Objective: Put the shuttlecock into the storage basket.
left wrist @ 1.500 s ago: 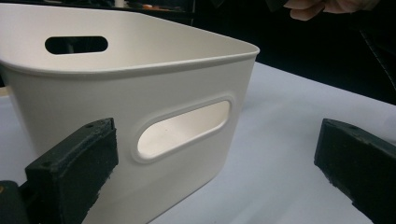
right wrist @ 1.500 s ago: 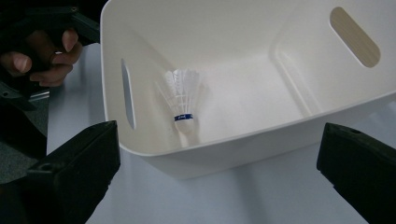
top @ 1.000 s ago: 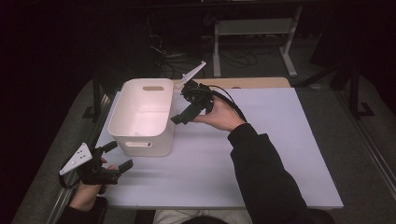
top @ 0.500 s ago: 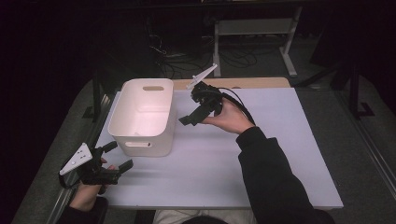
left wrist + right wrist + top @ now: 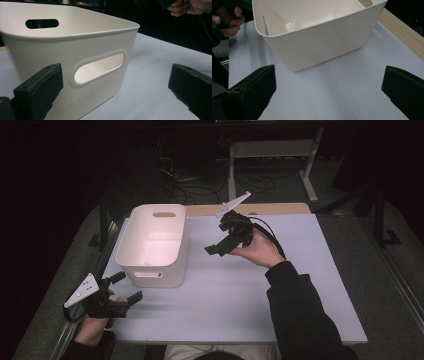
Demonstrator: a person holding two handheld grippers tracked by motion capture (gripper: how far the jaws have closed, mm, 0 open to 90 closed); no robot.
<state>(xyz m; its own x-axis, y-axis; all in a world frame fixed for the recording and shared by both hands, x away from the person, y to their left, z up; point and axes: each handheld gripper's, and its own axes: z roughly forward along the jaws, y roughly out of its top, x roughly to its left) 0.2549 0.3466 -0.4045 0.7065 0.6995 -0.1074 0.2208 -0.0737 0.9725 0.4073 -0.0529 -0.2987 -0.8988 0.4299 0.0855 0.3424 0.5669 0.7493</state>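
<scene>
A white plastic bin (image 5: 131, 254) with handle slots stands on the left half of the table. In the right gripper view a small white bristly item (image 5: 291, 25) lies inside the bin (image 5: 319, 47). A hand holds my right gripper (image 5: 218, 240) above the table just right of the bin, open, with nothing between its jaws. My left gripper (image 5: 126, 287) rests near the front left corner, open and empty, and points at the bin's near wall (image 5: 95, 67). In their own views both the left gripper (image 5: 115, 82) and the right gripper (image 5: 329, 85) stand wide apart.
The table top (image 5: 280, 285) is pale lilac, with a wooden strip (image 5: 270, 209) along its far edge. A metal stand (image 5: 270, 150) and cables lie on the dark floor behind. The other hand (image 5: 227, 17) shows beyond the bin.
The right gripper has drifted to the right, away from the bin's rim, staying open. The left gripper and the bin have not moved.
</scene>
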